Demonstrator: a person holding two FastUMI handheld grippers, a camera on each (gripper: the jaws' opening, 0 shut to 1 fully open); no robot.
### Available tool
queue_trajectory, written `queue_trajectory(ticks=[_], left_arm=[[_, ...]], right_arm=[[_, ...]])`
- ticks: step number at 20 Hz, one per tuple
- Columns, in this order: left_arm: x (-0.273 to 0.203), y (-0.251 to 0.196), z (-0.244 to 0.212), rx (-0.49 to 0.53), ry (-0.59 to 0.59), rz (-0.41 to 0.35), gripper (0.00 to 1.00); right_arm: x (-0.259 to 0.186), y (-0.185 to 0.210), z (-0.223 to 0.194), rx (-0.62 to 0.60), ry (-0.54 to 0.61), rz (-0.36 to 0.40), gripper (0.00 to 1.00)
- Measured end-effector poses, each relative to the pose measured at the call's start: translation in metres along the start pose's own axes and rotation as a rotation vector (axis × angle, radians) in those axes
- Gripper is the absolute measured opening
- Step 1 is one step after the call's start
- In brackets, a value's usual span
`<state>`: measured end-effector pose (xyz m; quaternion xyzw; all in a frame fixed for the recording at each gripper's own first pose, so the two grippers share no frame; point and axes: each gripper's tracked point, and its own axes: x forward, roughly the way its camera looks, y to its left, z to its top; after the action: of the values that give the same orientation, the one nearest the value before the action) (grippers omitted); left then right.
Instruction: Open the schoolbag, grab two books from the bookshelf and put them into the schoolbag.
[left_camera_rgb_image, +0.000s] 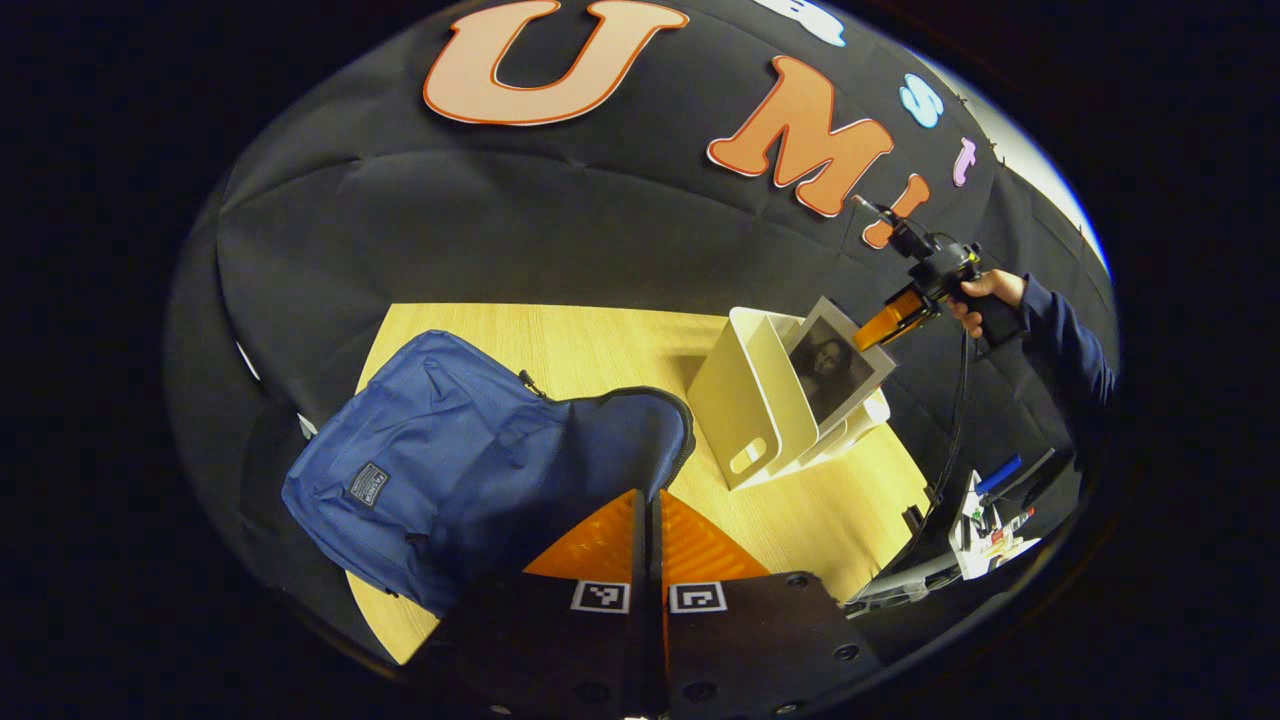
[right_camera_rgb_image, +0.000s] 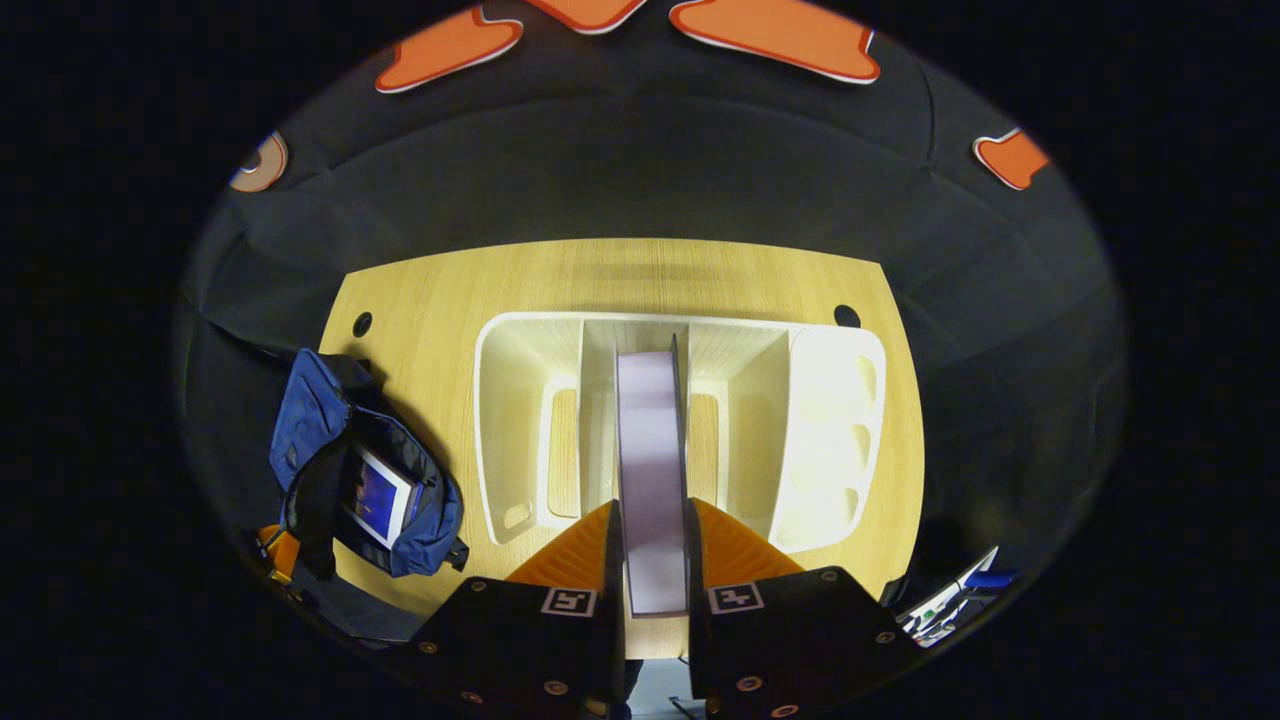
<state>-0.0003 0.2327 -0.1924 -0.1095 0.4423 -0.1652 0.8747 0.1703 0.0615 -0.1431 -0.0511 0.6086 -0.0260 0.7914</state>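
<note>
In the left gripper view the blue schoolbag lies on the wooden table, and my left gripper is shut on the dark zipper rim of its mouth. From the right gripper view the schoolbag gapes open with one book inside, and the left gripper is at its near edge. My right gripper is shut on a second book, edge-on above the white bookshelf. In the left gripper view this portrait-covered book rises tilted from the bookshelf, with the right gripper on its upper corner.
The wooden table has two small round holes near its far corners. A person's hand and dark sleeve hold the right gripper. Small tools and pens lie beyond the table's right edge. Bare tabletop lies between bag and bookshelf.
</note>
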Motion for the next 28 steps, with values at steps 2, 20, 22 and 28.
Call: queue_trajectory(ticks=[2, 20, 22, 28], left_arm=[[0.000, -0.001, -0.001, -0.001, 0.002, -0.001, 0.01], [-0.003, 0.002, 0.002, 0.020, -0.005, 0.024, 0.00], [-0.007, 0.004, 0.004, 0.028, -0.013, 0.034, 0.01], [-0.025, 0.023, 0.023, 0.042, -0.046, 0.071, 0.00]], right_arm=[[-0.025, -0.003, 0.003, 0.008, -0.028, 0.023, 0.25], [-0.145, 0.052, -0.034, 0.090, -0.212, 0.387, 0.25], [-0.143, 0.068, -0.041, 0.103, -0.216, 0.449, 0.25], [-0.109, 0.120, -0.068, 0.202, -0.169, 0.664, 0.25]])
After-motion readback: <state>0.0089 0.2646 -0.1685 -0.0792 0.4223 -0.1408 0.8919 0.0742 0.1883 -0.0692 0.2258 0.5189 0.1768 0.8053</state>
